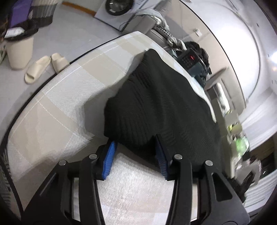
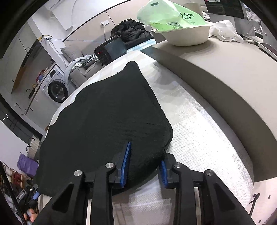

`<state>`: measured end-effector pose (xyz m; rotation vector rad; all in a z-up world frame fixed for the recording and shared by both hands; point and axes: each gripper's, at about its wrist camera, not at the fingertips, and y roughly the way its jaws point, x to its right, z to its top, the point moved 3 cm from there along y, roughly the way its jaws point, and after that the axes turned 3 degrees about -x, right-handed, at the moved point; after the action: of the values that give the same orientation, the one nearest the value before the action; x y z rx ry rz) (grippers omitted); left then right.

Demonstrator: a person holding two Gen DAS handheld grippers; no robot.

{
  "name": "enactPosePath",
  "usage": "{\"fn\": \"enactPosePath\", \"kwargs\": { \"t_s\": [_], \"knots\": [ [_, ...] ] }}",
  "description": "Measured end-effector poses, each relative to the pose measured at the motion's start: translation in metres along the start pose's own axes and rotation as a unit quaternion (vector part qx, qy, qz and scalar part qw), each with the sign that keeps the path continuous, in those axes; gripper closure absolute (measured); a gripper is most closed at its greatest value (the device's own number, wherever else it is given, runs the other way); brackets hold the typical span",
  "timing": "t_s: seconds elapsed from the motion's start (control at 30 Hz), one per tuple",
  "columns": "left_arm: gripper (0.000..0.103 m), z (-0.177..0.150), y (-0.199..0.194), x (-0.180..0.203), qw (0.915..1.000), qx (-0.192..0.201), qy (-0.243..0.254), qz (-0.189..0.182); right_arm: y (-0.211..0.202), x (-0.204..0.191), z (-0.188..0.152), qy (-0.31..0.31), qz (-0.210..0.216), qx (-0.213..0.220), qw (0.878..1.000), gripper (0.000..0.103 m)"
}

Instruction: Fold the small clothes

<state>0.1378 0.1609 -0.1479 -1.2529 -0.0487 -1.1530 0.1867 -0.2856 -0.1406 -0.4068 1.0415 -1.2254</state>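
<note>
Both the left gripper [image 1: 134,155] and right gripper [image 2: 144,163] are standing wide apart, straddling the near edge of the black knitted garment [image 1: 161,103] lying on the checked tablecloth [image 1: 57,107], apparently positioning for a fold.

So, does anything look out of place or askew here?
Nothing is spilled or damaged. The black cloth hangs over the table's far edge, with both tongs around its near edge.

Green plastic bag [image 2: 170,14] printed "-SOFT" and "TABLE", first letters cut off
</note>
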Motion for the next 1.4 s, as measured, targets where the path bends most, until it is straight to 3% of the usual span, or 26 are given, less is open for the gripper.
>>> {"fn": "enactPosePath", "kwargs": {
  "t_s": [0.1,0.2,0.23,0.3,0.47,0.6,0.67,0.77,0.8,0.9,1.03,1.17,1.3,1.4],
  "knots": [
    [0.063,0.009,0.001,-0.010,0.9991,0.015,-0.036,-0.013,0.001,0.000,0.001,-0.001,0.000,0.000,1.000,0.071],
    [0.088,0.014,-0.001,-0.018,0.9978,0.042,-0.049,-0.012,0.001,-0.001,0.002,-0.014,-0.006,0.008,1.000,0.071],
    [0.090,0.014,-0.002,-0.017,0.9980,0.044,-0.044,-0.011,0.001,-0.003,0.001,-0.021,-0.008,0.010,1.000,0.075],
    [0.093,0.011,-0.009,-0.012,0.9982,0.054,-0.025,-0.012,-0.001,-0.006,0.001,-0.034,-0.013,0.017,0.999,0.081],
    [0.092,0.003,-0.013,-0.008,0.9986,0.050,0.011,0.010,-0.004,-0.007,0.002,-0.054,-0.042,0.023,0.997,0.083],
    [0.083,0.005,-0.008,-0.011,0.9986,0.031,0.017,0.039,-0.006,-0.009,-0.002,-0.064,-0.055,0.015,0.996,0.074],
    [0.080,0.008,-0.014,-0.005,0.9961,0.052,0.038,0.060,-0.013,-0.014,-0.002,-0.079,-0.052,0.025,0.995,0.060],
    [0.058,0.008,-0.024,0.006,0.9882,0.089,0.077,0.099,-0.025,-0.030,-0.003,-0.123,-0.049,0.046,0.990,0.054],
    [0.045,0.008,-0.028,0.012,0.9842,0.104,0.092,0.110,-0.026,-0.039,-0.005,-0.144,-0.052,0.049,0.987,0.053],
    [0.035,0.007,-0.035,0.026,0.9770,0.126,0.126,0.117,-0.024,-0.056,-0.009,-0.181,-0.061,0.053,0.980,0.044],
    [0.031,0.005,-0.035,0.039,0.9762,0.117,0.149,0.106,-0.019,-0.053,-0.005,-0.194,-0.122,0.061,0.971,0.043],
    [0.031,0.000,-0.030,0.051,0.9798,0.095,0.163,0.065,-0.021,-0.028,-0.001,-0.165,-0.157,0.064,0.972,0.042],
    [0.031,-0.012,-0.011,0.085,0.9749,0.048,0.217,0.015,-0.029,-0.044,-0.007,-0.195,-0.090,0.073,0.974,0.043],
    [0.031,-0.025,0.008,0.116,0.9652,0.008,0.261,-0.022,-0.016,-0.083,-0.020,-0.253,-0.035,0.050,0.966,0.043]
  ]
}}
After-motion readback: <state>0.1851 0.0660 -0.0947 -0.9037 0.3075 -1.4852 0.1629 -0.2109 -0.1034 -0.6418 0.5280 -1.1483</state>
